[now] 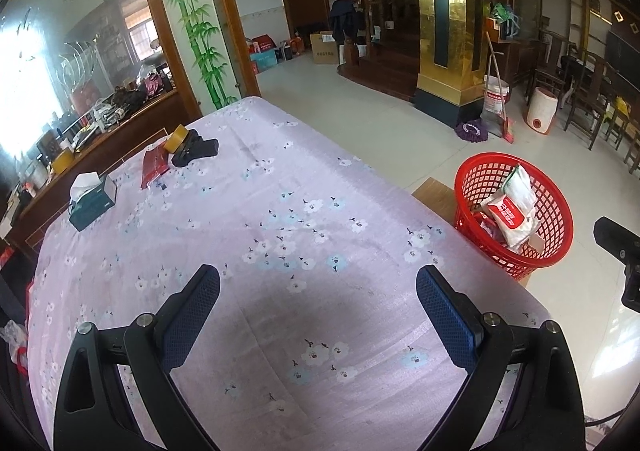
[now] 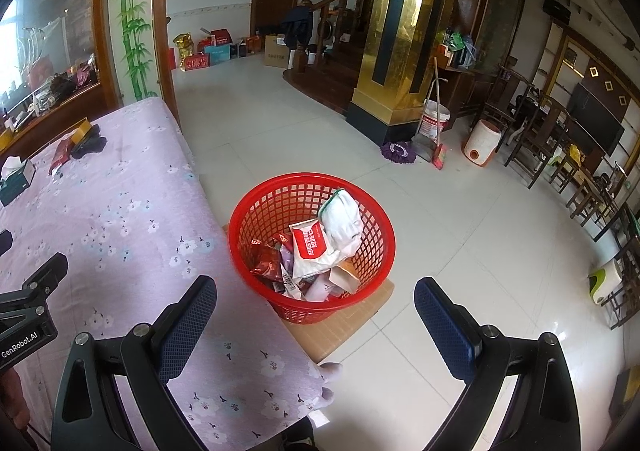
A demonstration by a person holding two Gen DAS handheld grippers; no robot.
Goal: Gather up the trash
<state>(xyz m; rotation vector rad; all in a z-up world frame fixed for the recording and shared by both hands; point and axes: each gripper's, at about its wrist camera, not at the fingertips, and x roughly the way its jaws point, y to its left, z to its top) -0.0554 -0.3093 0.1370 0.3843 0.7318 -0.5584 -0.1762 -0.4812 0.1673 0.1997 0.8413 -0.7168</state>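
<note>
A red mesh basket (image 2: 256,211) stands on a low wooden stool beside the table and holds several wrappers and a white glove (image 2: 340,219). It also shows in the left wrist view (image 1: 476,179). My left gripper (image 1: 318,291) is open and empty above the floral tablecloth (image 1: 260,211). My right gripper (image 2: 316,303) is open and empty, just in front of the basket at the table's corner. A red packet (image 1: 154,167) lies at the table's far left end.
On the far table end lie a green tissue box (image 1: 90,203), a tape roll (image 1: 176,139) and a black object (image 1: 198,149). A wooden stool (image 2: 340,327) carries the basket. On the tiled floor stand a gold pillar (image 2: 396,31), bucket, broom, chairs.
</note>
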